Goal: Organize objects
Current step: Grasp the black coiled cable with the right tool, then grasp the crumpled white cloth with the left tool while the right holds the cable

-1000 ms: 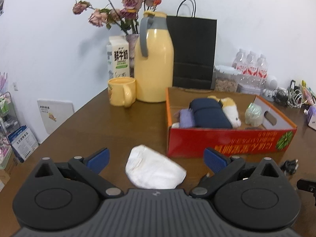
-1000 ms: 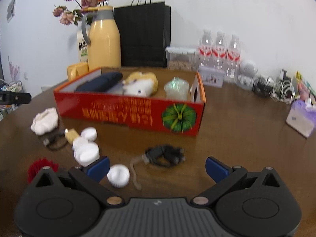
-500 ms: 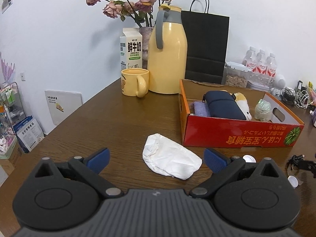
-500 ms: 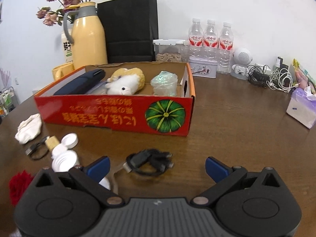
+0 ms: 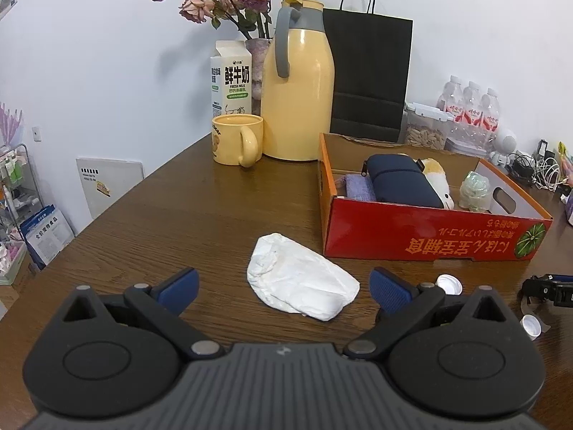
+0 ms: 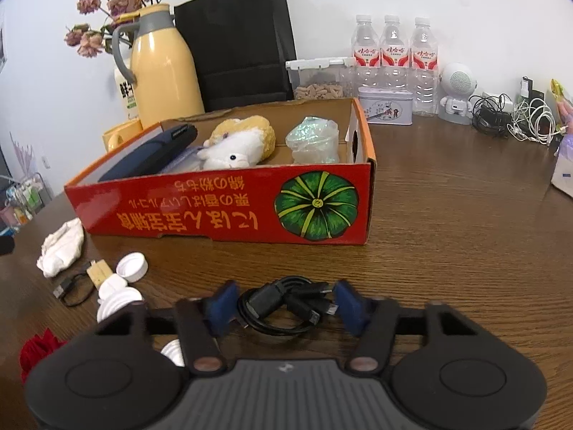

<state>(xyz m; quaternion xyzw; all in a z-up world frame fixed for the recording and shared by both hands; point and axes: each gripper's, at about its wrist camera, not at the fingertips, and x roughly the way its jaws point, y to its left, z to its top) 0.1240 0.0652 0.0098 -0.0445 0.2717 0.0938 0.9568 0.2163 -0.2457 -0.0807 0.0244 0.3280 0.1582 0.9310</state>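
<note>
While your left gripper (image 5: 283, 288) hovered spread over the crumpled white cloth (image 5: 301, 288), your right gripper (image 6: 284, 302) bracketed the coiled black cable (image 6: 284, 306) on the brown wooden table (image 6: 447, 233), jaws not visibly pinching, so squeezing and lifting into the red cardboard box (image 6: 222, 208) likely came next.

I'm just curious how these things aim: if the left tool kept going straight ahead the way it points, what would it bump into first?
Most likely the crumpled white cloth, lying on the table between the open left tool's fingers. Depth is hard to judge.
</note>
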